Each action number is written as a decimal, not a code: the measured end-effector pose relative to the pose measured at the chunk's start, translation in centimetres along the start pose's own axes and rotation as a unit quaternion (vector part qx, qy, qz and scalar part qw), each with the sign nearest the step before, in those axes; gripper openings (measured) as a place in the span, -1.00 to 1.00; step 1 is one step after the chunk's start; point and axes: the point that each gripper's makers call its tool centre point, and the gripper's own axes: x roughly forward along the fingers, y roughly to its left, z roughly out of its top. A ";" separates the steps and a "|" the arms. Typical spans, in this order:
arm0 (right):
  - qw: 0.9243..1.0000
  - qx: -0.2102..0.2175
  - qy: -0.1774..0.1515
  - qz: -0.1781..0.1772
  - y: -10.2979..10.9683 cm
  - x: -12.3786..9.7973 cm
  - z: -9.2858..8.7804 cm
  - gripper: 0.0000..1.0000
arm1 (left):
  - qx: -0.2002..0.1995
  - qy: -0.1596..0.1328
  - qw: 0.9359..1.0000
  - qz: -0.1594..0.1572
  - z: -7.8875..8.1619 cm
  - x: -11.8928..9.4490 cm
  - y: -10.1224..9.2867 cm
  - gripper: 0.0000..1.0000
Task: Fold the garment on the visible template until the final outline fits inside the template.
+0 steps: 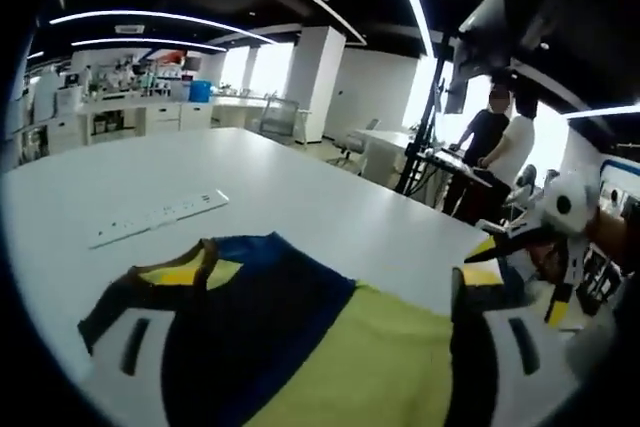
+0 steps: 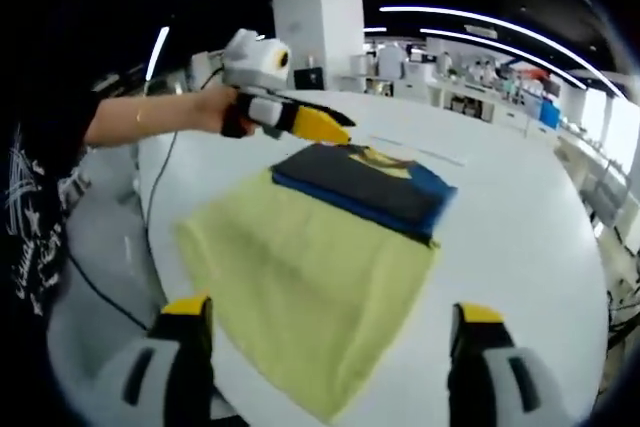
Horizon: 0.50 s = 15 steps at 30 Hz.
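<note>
The garment [image 2: 330, 247], pale yellow with a dark navy and blue upper part already folded over onto it, lies flat on the white tabletop [image 2: 520, 237]. In the right gripper view its nearest yellow corner comes close to the tabletop's near edge between the jaws, while bare white surface stretches wide on the right side and beyond the folded collar end. No template outline can be made out under the cloth. In the left gripper view the garment [image 1: 300, 347] spreads across the near edge of the tabletop [image 1: 300, 197], and a white power strip [image 1: 158, 217] lies apart from it on open surface toward the far side. The left hand-held gripper [image 2: 345, 130] hangs just above the folded dark end, held by a hand [image 2: 215, 110] on an outstretched forearm, its yellow-tipped jaws drawn together to a point with nothing seen between them. The right hand-held gripper [image 2: 330, 322] stands over the yellow hem with jaws spread wide and empty. Two people [image 1: 500, 147] stand beyond the tabletop's far right corner.
</note>
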 end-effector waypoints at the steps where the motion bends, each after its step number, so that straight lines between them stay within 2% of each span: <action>1: 1.000 -0.002 0.001 0.004 0.0 0.0 0.0 1.00 | 0.003 0.004 1.000 0.000 -0.2 -0.6 -0.1 0.98; 6: 0.999 -0.028 0.006 0.042 0.6 0.2 -0.2 1.00 | 0.016 0.019 1.000 0.005 -1.3 -3.7 0.3 0.98; 9: 0.996 -0.048 0.012 0.073 1.5 0.4 -0.6 0.99 | 0.020 0.023 1.000 0.004 -2.0 -5.3 -0.2 0.98; 15: 0.992 -0.080 0.031 0.090 2.1 0.9 -1.3 0.98 | 0.024 0.036 0.999 -0.003 -4.1 -8.5 -1.5 0.98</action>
